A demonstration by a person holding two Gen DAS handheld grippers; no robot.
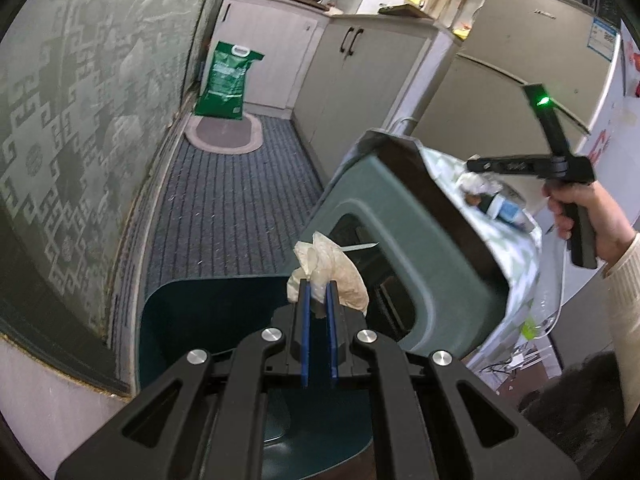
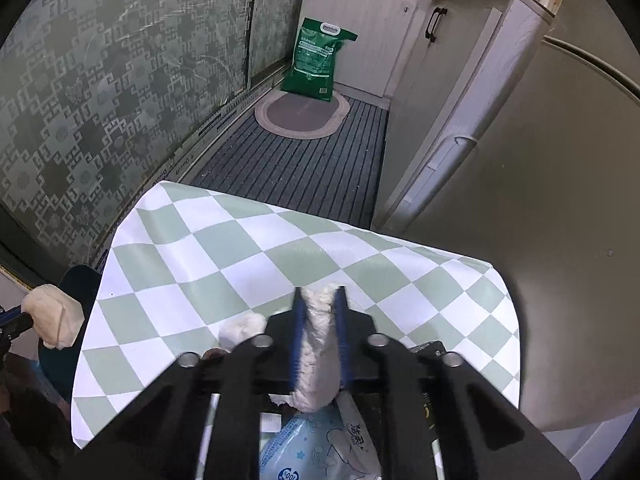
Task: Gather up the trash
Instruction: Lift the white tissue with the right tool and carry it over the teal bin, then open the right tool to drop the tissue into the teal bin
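The left claw (image 1: 319, 294) was squeezed tight on a crumpled tissue (image 1: 330, 270). Right below it sat the open trash bin (image 1: 180, 320), with its lid (image 1: 384, 240) tipped up on the right. So the bin lay straight under the claw, and the tissue likely only needed to be let go to fall in. The left claw pointed forward and a bit down over the bin's mouth.

The right claw (image 2: 320, 300) gripped a white paper wad (image 2: 318, 344) over the checked table cloth (image 2: 280, 256). That wad ran long, front to back between the fingers. The bin was off to its left, so the left hand was much nearer.
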